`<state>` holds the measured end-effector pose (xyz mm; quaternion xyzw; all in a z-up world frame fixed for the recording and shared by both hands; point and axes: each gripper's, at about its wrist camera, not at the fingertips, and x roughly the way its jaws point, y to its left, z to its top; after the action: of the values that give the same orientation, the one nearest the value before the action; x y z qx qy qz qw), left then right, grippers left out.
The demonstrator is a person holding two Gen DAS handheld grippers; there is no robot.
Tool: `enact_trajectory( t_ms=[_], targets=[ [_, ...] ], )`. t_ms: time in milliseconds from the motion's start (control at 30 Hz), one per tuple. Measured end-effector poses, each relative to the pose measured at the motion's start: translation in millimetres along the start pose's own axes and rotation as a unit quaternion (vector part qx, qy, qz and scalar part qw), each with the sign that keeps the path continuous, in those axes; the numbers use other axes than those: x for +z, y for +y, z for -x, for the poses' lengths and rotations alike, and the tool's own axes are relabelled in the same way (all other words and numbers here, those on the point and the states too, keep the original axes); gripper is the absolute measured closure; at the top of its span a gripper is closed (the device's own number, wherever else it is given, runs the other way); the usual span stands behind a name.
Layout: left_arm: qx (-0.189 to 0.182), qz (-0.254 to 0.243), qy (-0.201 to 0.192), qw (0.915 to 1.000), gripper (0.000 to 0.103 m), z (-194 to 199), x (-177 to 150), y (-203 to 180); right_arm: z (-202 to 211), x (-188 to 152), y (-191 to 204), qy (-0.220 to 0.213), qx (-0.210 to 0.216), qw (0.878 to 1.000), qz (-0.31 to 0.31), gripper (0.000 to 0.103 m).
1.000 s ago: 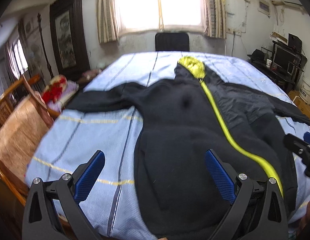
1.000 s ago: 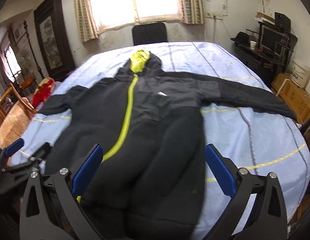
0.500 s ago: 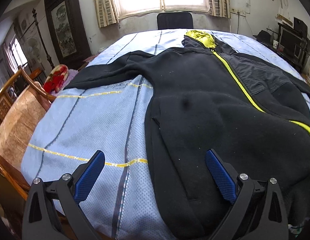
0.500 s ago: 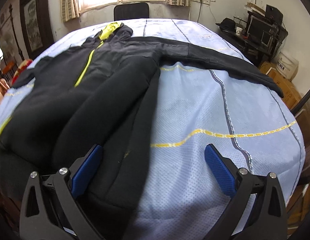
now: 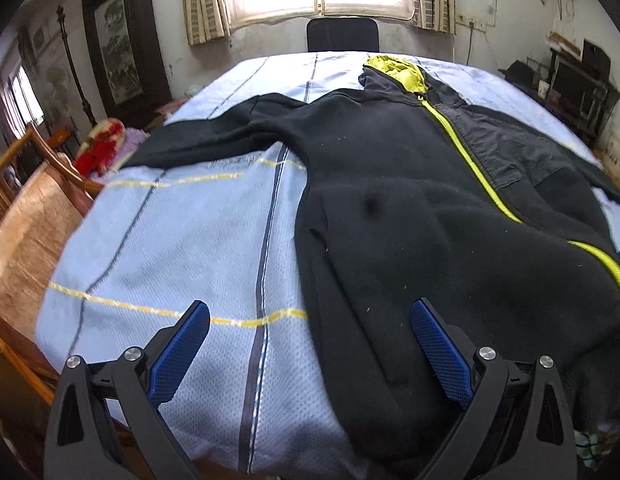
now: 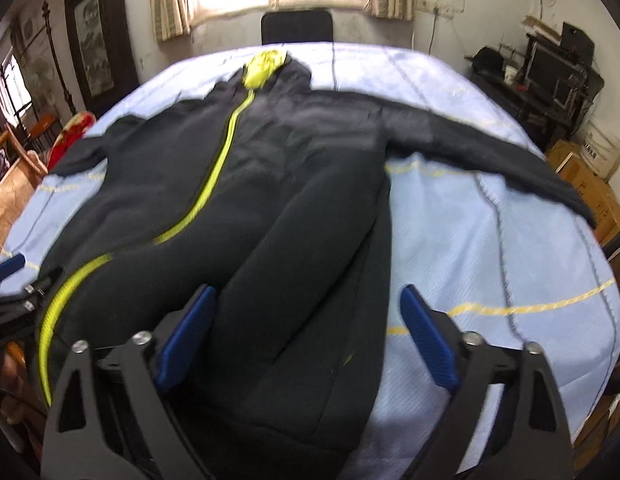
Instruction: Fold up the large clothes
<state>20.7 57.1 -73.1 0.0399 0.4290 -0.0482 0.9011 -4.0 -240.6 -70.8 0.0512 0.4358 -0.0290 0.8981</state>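
Note:
A large black hooded jacket (image 5: 398,208) with a yellow-green zip (image 5: 466,160) and hood lining lies spread flat, front up, on a table under a light blue cloth (image 5: 181,240). It also shows in the right wrist view (image 6: 293,200), sleeves stretched out to both sides. My left gripper (image 5: 310,332) is open and empty above the jacket's lower left edge. My right gripper (image 6: 307,320) is open and empty above the jacket's lower right part. The left gripper's tip (image 6: 7,268) shows at the left edge of the right wrist view.
A wooden chair (image 5: 25,216) stands at the table's left side. A dark chair (image 5: 342,34) stands at the far end under the window. A desk with electronics (image 6: 550,80) and cardboard boxes (image 6: 590,176) line the right wall.
Both grippers stayed open. The left view pulled back slightly over the jacket's left hem side. The right gripper swung back left, so the jacket's body fills its view again.

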Motion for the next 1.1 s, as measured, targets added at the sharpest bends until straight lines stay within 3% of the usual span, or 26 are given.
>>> enact_trajectory(
  t_ms=[233,367,433,500,533,567,633,733,833,867,900,933,1000,1033,1100],
  targets=[
    [-0.090,0.017,0.039,0.9950,0.003,-8.3,4.6,5.0,1.9,-15.5,-25.1,0.016,0.007,0.999,-0.035,0.012],
    [-0.104,0.017,0.057,0.9928,0.003,-23.3,11.1,5.6,-9.1,-12.4,-25.1,0.029,0.016,0.998,-0.045,0.011],
    [-0.122,0.038,0.068,0.9895,0.005,-31.1,13.0,10.0,-13.9,-11.9,-23.8,0.035,0.033,0.998,-0.046,0.018],
    [-0.129,0.025,0.059,0.9895,0.033,-28.4,15.0,5.5,-11.1,-9.6,-21.6,0.032,0.059,0.997,-0.039,0.051],
    [-0.154,0.016,0.064,0.9858,0.056,-26.4,16.8,2.9,-9.7,-7.2,-20.5,0.036,0.073,0.996,-0.036,0.058],
    [-0.156,0.015,0.065,0.9854,0.067,-24.6,18.5,2.0,-6.2,-5.0,-19.9,0.036,0.080,0.996,-0.034,0.073],
    [-0.137,0.006,0.056,0.9889,0.088,-19.7,22.8,5.2,3.6,1.7,-22.5,0.029,0.078,0.996,-0.028,0.081],
    [-0.164,0.032,0.059,0.9842,0.089,-13.0,29.4,26.3,13.8,5.1,-36.9,0.021,0.078,0.996,-0.037,0.084],
    [-0.162,0.018,0.067,0.9843,0.089,-19.3,26.3,28.3,6.6,-1.2,-49.5,0.040,0.086,0.995,-0.040,0.083],
    [-0.160,0.012,0.071,0.9845,0.086,-22.8,23.5,26.0,-3.5,-6.7,-53.6,0.056,0.086,0.994,-0.047,0.076],
    [-0.155,0.007,0.076,0.9850,0.084,-27.0,20.5,23.9,-7.9,-10.9,-58.2,0.061,0.090,0.992,-0.057,0.075],
    [-0.149,0.006,0.077,0.9858,0.077,-29.1,17.3,23.7,-6.8,-11.8,-58.9,0.053,0.094,0.992,-0.060,0.074],
    [-0.126,0.008,0.065,0.9898,0.056,-23.3,16.4,28.1,5.3,-14.2,-64.9,0.045,0.082,0.993,-0.067,0.056],
    [-0.103,0.008,0.052,0.9932,0.047,-16.9,19.2,31.5,12.4,-13.2,-67.7,0.034,0.072,0.995,-0.066,0.053],
    [-0.065,-0.006,0.019,0.9977,0.045,-2.3,30.1,32.4,23.1,-2.7,-70.0,0.017,0.057,0.997,-0.057,0.052]
  ],
)
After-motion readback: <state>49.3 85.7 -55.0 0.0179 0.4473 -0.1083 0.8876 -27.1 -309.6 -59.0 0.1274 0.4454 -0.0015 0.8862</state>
